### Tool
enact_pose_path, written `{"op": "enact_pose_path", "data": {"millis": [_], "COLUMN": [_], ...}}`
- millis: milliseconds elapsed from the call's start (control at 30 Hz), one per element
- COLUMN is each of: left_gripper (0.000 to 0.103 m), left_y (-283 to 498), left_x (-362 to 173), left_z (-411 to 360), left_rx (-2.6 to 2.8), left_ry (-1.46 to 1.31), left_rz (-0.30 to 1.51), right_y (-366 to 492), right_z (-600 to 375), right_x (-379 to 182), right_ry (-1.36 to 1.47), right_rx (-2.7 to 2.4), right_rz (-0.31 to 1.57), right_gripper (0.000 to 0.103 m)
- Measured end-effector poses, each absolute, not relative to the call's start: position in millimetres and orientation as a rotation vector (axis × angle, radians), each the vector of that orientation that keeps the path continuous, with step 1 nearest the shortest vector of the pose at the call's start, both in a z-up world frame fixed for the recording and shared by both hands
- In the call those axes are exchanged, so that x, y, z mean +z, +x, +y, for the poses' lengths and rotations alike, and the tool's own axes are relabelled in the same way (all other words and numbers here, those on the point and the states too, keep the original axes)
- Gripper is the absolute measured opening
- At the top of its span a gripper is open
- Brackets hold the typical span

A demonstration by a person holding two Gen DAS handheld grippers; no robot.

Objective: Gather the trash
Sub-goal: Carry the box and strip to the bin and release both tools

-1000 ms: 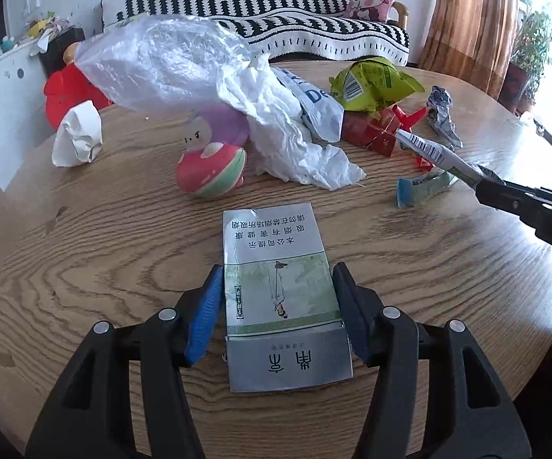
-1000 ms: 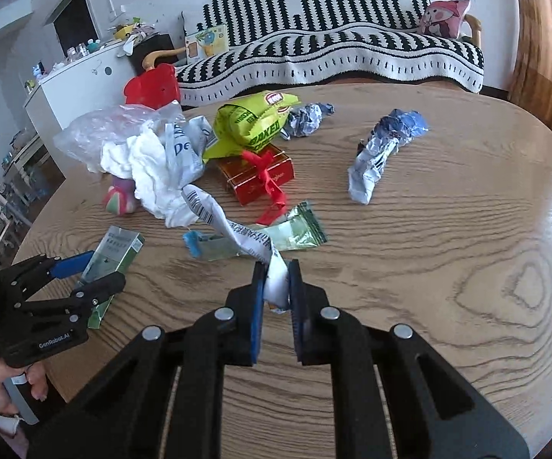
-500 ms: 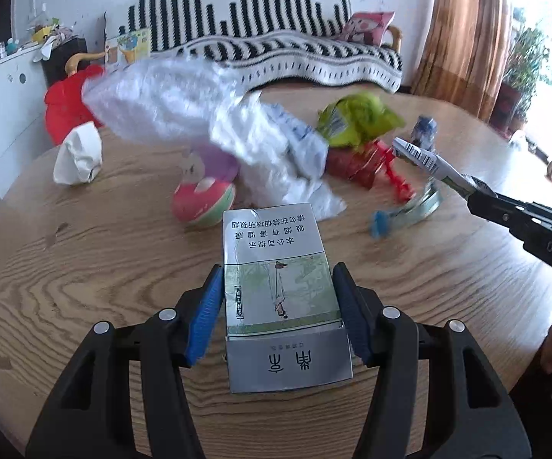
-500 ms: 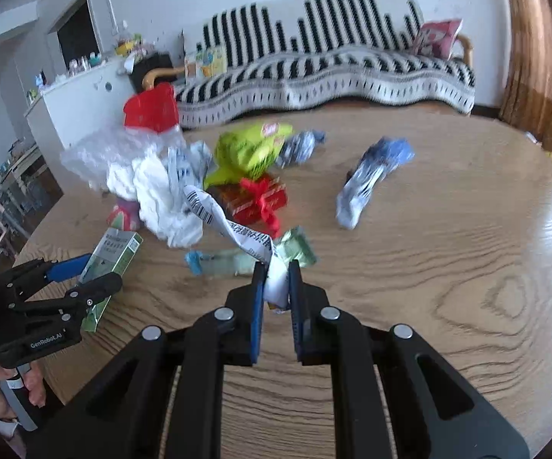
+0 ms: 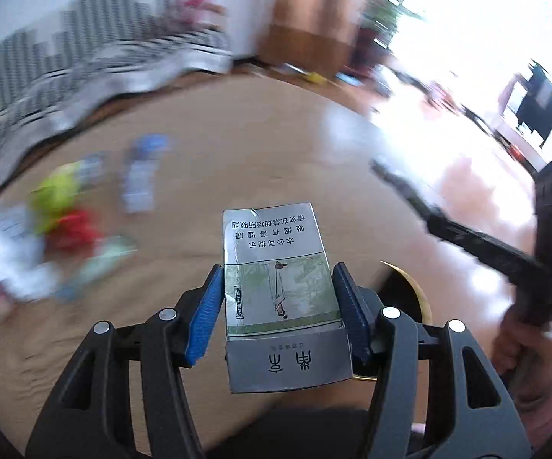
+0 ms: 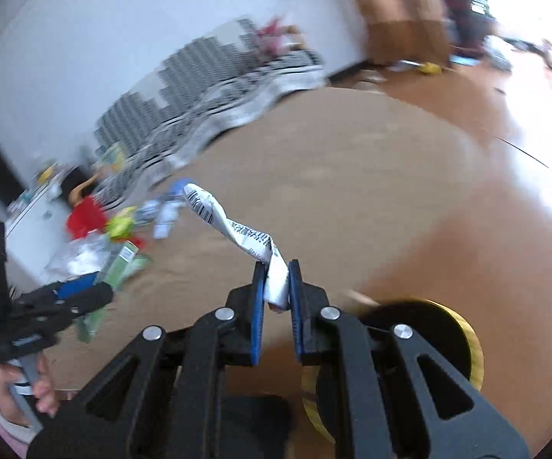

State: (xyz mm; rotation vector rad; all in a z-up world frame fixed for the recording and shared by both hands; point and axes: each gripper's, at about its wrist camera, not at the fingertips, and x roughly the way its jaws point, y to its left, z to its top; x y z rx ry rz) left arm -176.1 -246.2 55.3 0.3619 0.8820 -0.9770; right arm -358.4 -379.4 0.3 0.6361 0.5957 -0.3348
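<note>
My left gripper (image 5: 277, 306) is shut on a silver and green cigarette pack (image 5: 276, 290), blue pads pressed on its two long sides. Held above the wooden table (image 5: 237, 145), it shows small in the right wrist view as the left gripper (image 6: 77, 294) with the pack (image 6: 122, 264). My right gripper (image 6: 276, 287) is shut on the lower end of a twisted white paper strip (image 6: 233, 229) with a barcode, which sticks up to the left. A dark round bin with a yellow rim (image 6: 467, 340) sits just under the right gripper; its rim (image 5: 415, 287) also shows beside the pack.
The remaining litter lies blurred at the table's left: a green bag (image 5: 54, 191), a red box (image 5: 73, 233), white plastic (image 5: 4, 252) and a blue-silver wrapper (image 5: 142, 176). A striped sofa (image 5: 84, 61) stands behind. A person's hand (image 5: 516, 340) holds the right gripper (image 5: 467, 237).
Both grippers have swung right, away from the litter pile and toward the table's edge, each keeping its hold. The yellow-rimmed bin has come into view. Both views have rolled and are motion-blurred.
</note>
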Motion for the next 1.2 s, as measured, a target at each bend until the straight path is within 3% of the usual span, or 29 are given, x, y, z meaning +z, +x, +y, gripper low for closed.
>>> {"op": "enact_pose_path", "data": {"millis": [100, 267, 333, 433, 933, 1000, 1033, 1067, 1100, 1133, 1200], "left_gripper": [0.056, 0.052, 0.012, 0.011, 0.011, 0.013, 0.021, 0.047, 0.068, 0.087, 0.087], "left_y": [-212, -251, -255, -252, -248, -253, -256, -259, -261, -265, -271], "left_x": [36, -42, -64, -58, -59, -65, -71, -74, -75, -75, -63], "left_z": [-300, -354, -362, -361, -358, -363, -371, -374, -376, -377, -375], "left_rx": [-1.073, -1.155, -1.138, -1.122, -1.135, -1.14, -1.117, -1.101, -1.101, -1.126, -1.171], "left_ry": [0.428, 0.489, 0.549, 0.537, 0.53, 0.568, 0.623, 0.663, 0.685, 0.693, 0.672], "left_rz": [0.944, 1.125, 1.191, 1.13, 1.162, 1.182, 1.179, 1.175, 1.179, 1.172, 1.104], "right_y": [-403, -441, -443, -442, -441, -443, -443, -445, -447, -451, -459], "right_z": [-407, -429, -433, -434, -443, -444, -446, -449, -451, -454, -457], "right_x": [-30, -83, -96, -106, -111, -111, -111, -112, -111, -109, -102], "right_ry": [0.705, 0.862, 0.893, 0.9, 0.946, 0.966, 0.984, 1.008, 1.028, 1.047, 1.038], "right_rx": [-0.426, -0.467, -0.46, -0.446, -0.461, -0.468, -0.468, -0.475, -0.475, -0.479, -0.503], "right_rz": [0.628, 0.692, 0.709, 0.726, 0.747, 0.742, 0.735, 0.738, 0.734, 0.707, 0.663], "right_gripper": [0.013, 0.013, 0.013, 0.013, 0.013, 0.013, 0.015, 0.032, 0.075, 0.094, 0.097]}}
